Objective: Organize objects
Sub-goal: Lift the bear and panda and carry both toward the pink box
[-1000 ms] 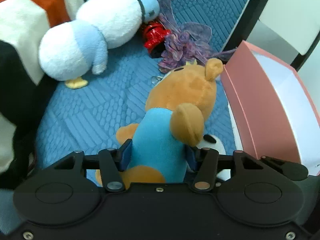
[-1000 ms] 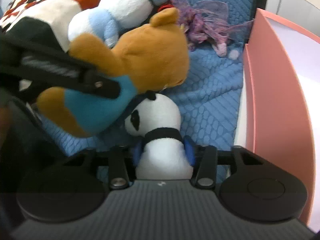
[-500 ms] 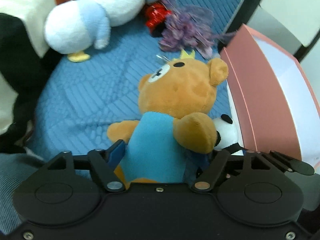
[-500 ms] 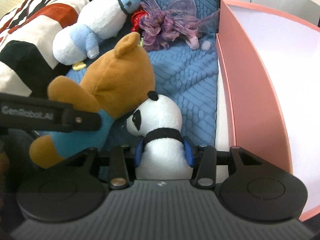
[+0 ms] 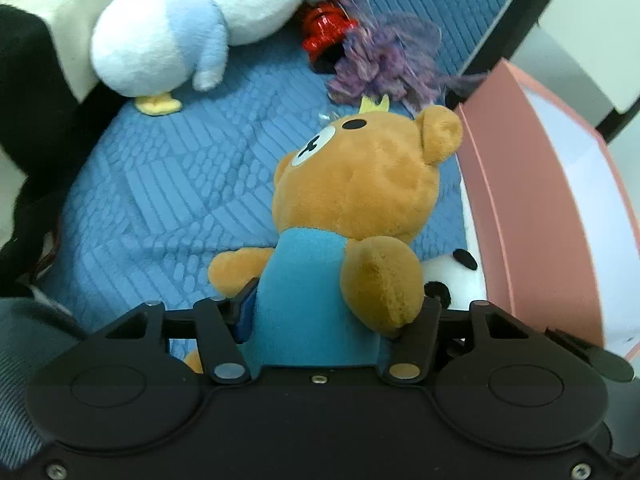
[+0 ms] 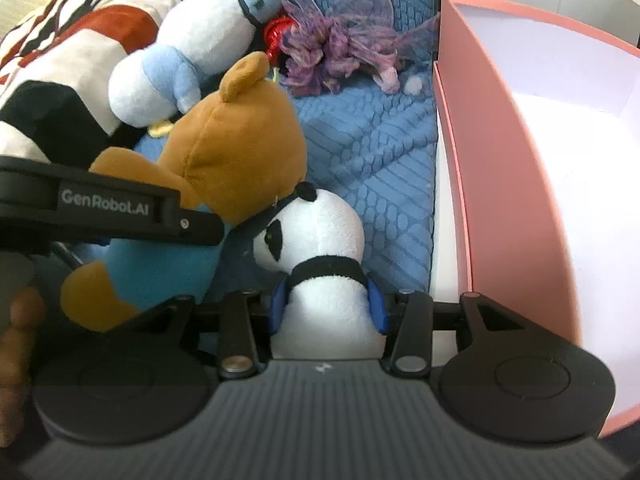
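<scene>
1. The left gripper (image 5: 316,320) has its jaws closed on the blue body of the bear (image 5: 360,184); the bear's head sticks out ahead of the jaws, face up.
2. The right gripper (image 6: 326,306) has its jaws closed on the white body of the panda (image 6: 316,232), just below the black collar, with the panda's head ahead of the jaws.
3. Compared with a second ago, both toys have come closer to the pink box (image 6: 516,184). In the right wrist view the bear has dropped from above the panda to beside it, left of the right jaws, and the box's white inside now fills the space right of those jaws.
4. In the left wrist view the box wall (image 5: 532,216) stands just right of the bear's ear, and the panda (image 5: 456,276) shows between bear and box.
5. That shift suggests both toys are headed for the box, and the drop is probably the next step; neither toy is over the opening yet.
6. Ahead of both jaws, the white and blue penguin (image 6: 180,64), a red toy (image 5: 326,30) and a purple frilly toy (image 6: 340,52) lie on the blue quilted bed (image 6: 368,148), not yet picked up.
</scene>
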